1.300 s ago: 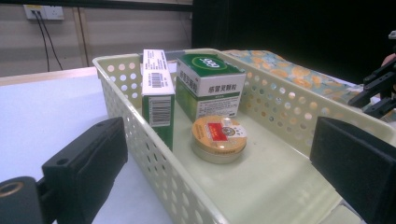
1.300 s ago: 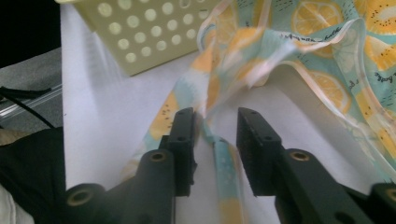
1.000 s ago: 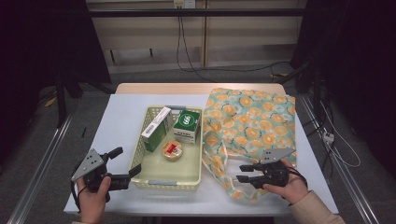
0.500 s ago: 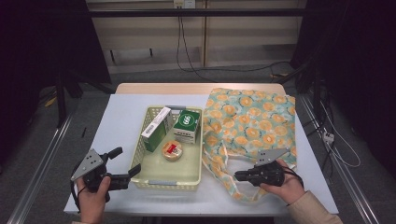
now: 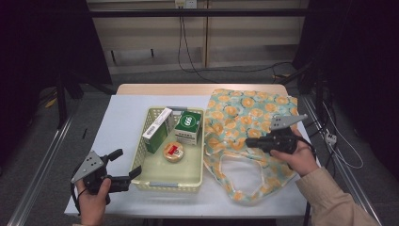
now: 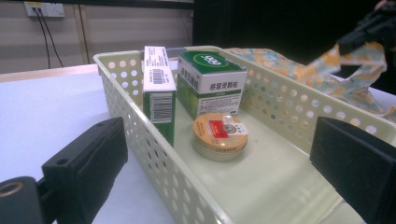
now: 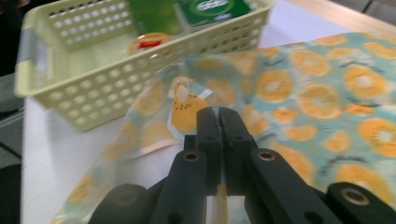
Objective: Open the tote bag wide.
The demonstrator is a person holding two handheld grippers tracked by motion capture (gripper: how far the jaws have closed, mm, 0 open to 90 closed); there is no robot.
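Pinching the bag (image 5: 249, 127) rim beside the basket (image 5: 141, 155) on the worktop, the right gripper (image 5: 250, 141) could lose the thin cloth if tugged sharply, while the left gripper (image 5: 124, 167) waits spread by the basket's near corner

Table lit from above; dark surroundings; right gripper view blurred.

L gripper (image 5: 121, 165) low at near-left, jaws wide apart, held in L hand (image 5: 91, 201). R gripper (image 5: 250, 141) raised, jaws pressed together, pointing left; R hand (image 5: 296, 155) wraps it, tan sleeve behind.
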